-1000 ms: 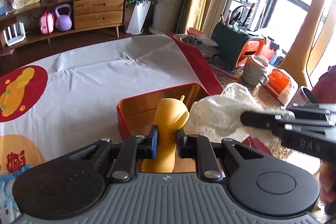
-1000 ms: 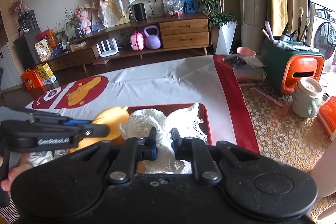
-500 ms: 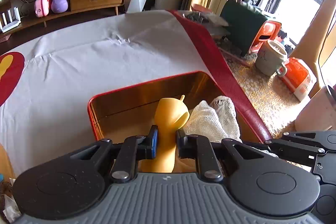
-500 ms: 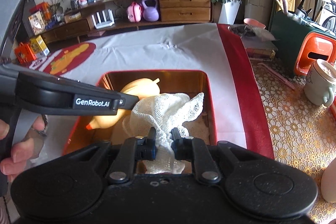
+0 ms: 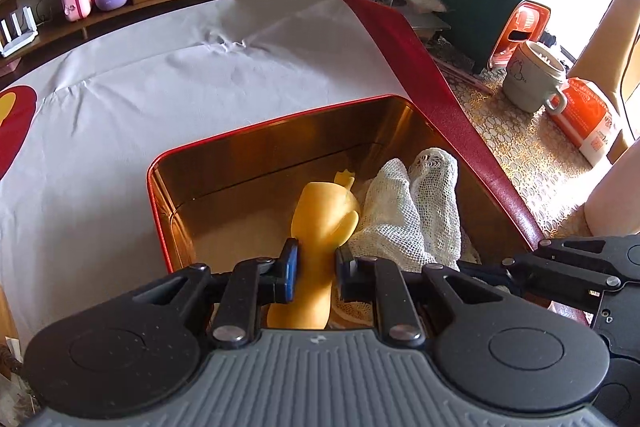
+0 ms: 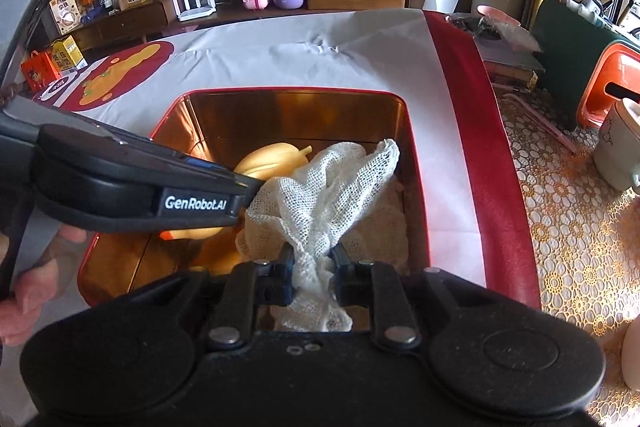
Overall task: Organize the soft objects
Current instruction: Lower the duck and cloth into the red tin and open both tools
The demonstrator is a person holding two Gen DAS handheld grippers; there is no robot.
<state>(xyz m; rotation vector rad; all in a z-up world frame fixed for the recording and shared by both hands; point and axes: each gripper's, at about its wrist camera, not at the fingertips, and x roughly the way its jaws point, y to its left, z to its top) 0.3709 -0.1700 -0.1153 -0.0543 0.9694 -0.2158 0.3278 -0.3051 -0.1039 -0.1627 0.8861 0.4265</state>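
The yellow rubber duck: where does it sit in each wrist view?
Left wrist: yellow rubber duck low centre, between the left gripper's pads.
Right wrist: left of centre, partly behind that gripper.
Shared landmark: white mesh cloth beside it in the red tin.

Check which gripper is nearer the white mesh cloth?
Right. The right gripper has the white mesh cloth bunched between its just-opening jaws inside the red tin. The left gripper, beside the cloth, grips the yellow toy.
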